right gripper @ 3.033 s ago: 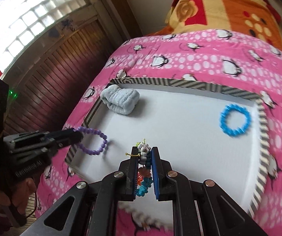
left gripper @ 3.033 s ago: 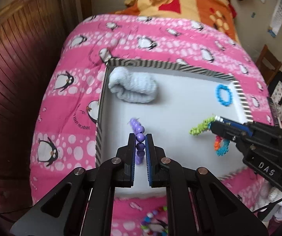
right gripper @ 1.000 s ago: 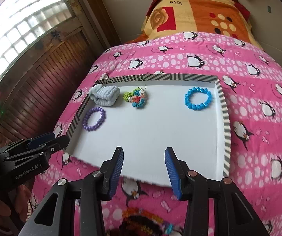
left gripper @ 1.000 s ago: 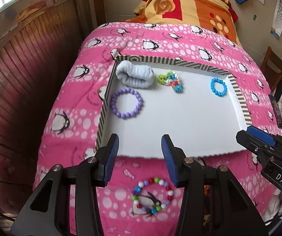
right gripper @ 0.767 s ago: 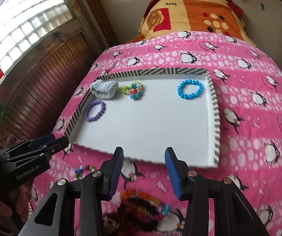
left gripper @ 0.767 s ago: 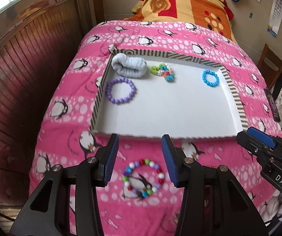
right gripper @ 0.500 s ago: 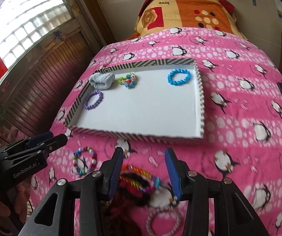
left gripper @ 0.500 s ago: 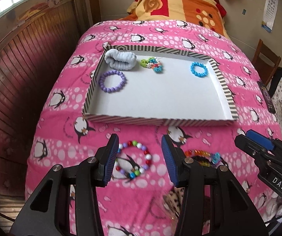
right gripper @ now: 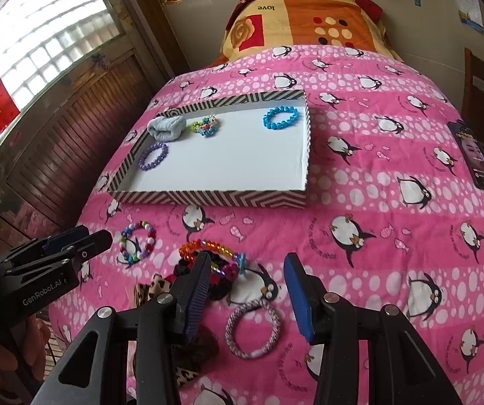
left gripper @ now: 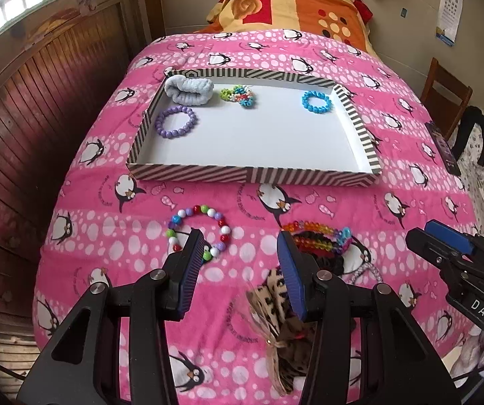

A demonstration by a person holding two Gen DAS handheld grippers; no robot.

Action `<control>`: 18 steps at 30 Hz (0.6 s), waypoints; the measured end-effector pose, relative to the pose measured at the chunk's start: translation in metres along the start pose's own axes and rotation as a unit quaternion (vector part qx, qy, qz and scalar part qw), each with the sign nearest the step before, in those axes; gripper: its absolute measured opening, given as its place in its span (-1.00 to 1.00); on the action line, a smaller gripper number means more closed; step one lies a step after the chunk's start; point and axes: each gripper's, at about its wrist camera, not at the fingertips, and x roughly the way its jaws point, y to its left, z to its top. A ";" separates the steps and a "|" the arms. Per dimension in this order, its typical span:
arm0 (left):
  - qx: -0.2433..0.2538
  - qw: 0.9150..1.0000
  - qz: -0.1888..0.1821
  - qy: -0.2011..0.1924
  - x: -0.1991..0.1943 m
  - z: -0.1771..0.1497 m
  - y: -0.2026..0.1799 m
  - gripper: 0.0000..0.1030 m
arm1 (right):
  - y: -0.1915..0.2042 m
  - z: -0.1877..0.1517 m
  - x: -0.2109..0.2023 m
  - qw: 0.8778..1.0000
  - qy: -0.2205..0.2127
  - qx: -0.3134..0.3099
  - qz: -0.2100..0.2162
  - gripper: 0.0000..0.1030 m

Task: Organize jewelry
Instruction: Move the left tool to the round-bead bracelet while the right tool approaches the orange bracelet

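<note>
From your left wrist camera, your left gripper [left gripper: 242, 263] stands wide with nothing between its pads, over the pink blanket [left gripper: 410, 108]. Its left finger covers part of the multicoloured bead bracelet [left gripper: 198, 227]; the right finger hides the edge of the rainbow bracelet pile [left gripper: 319, 234]. A leopard-print scrunchie [left gripper: 269, 303] is half hidden below. The striped tray [left gripper: 252, 177] farther back holds the purple bracelet [left gripper: 176, 122], blue bracelet [left gripper: 316, 102], a bead cluster [left gripper: 238, 94] and a grey roll [left gripper: 189, 89]. "DAS" reads on your right gripper [left gripper: 458, 256].

From your right wrist camera, your right gripper [right gripper: 247, 290] is open and empty above a pink-white braided ring [right gripper: 252, 330]. "GenRobot.AI" marks the left gripper [right gripper: 70, 246]; "love" shows upside down on the orange quilt [right gripper: 326, 17].
</note>
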 end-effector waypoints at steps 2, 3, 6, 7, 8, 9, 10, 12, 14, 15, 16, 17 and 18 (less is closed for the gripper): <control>0.001 1.000 0.001 -0.001 -0.002 -0.003 -0.002 -0.14 | -0.002 -0.003 -0.002 1.000 0.001 -0.001 0.001 -0.17; 0.002 1.000 0.001 -0.001 -0.003 -0.004 -0.003 -0.14 | -0.003 -0.004 -0.002 1.000 0.001 -0.002 0.001 -0.16; 0.005 1.000 0.003 -0.001 -0.005 -0.007 -0.006 -0.14 | -0.004 -0.009 -0.003 1.000 0.003 -0.002 0.002 -0.16; 0.005 1.000 0.003 -0.001 -0.005 -0.008 -0.007 -0.14 | -0.005 -0.010 -0.004 1.000 0.004 -0.002 0.003 -0.16; 0.004 1.000 0.003 0.000 -0.005 -0.009 -0.008 -0.14 | -0.005 -0.011 -0.004 1.000 0.005 -0.003 0.003 -0.16; 0.004 1.000 0.003 0.001 -0.005 -0.010 -0.008 -0.14 | -0.006 -0.012 -0.004 1.000 0.006 -0.004 0.004 -0.16; 0.004 1.000 0.004 0.001 -0.006 -0.011 -0.009 -0.14 | -0.006 -0.013 -0.004 1.000 0.006 -0.005 0.003 -0.16; 0.003 1.000 0.005 0.002 -0.006 -0.013 -0.010 -0.14 | -0.008 -0.015 -0.004 1.000 0.008 -0.005 0.004 -0.15; 0.002 1.000 0.006 0.004 -0.005 -0.014 -0.009 -0.14 | -0.010 -0.016 -0.004 1.000 0.010 -0.004 0.005 -0.15; 0.000 1.000 0.005 0.006 -0.005 -0.015 -0.007 -0.14 | -0.012 -0.018 -0.003 1.000 0.012 -0.003 0.005 -0.15; -0.003 1.000 0.005 0.008 -0.004 -0.016 -0.005 -0.14 | -0.013 -0.018 -0.003 1.000 0.013 -0.003 0.005 -0.15; -0.007 1.000 0.005 0.010 -0.004 -0.016 -0.002 -0.14 | -0.014 -0.019 -0.003 1.000 0.014 -0.002 0.005 -0.14; -0.011 1.000 0.005 0.012 -0.003 -0.017 0.001 -0.14 | -0.016 -0.021 -0.002 1.000 0.017 0.000 0.004 -0.14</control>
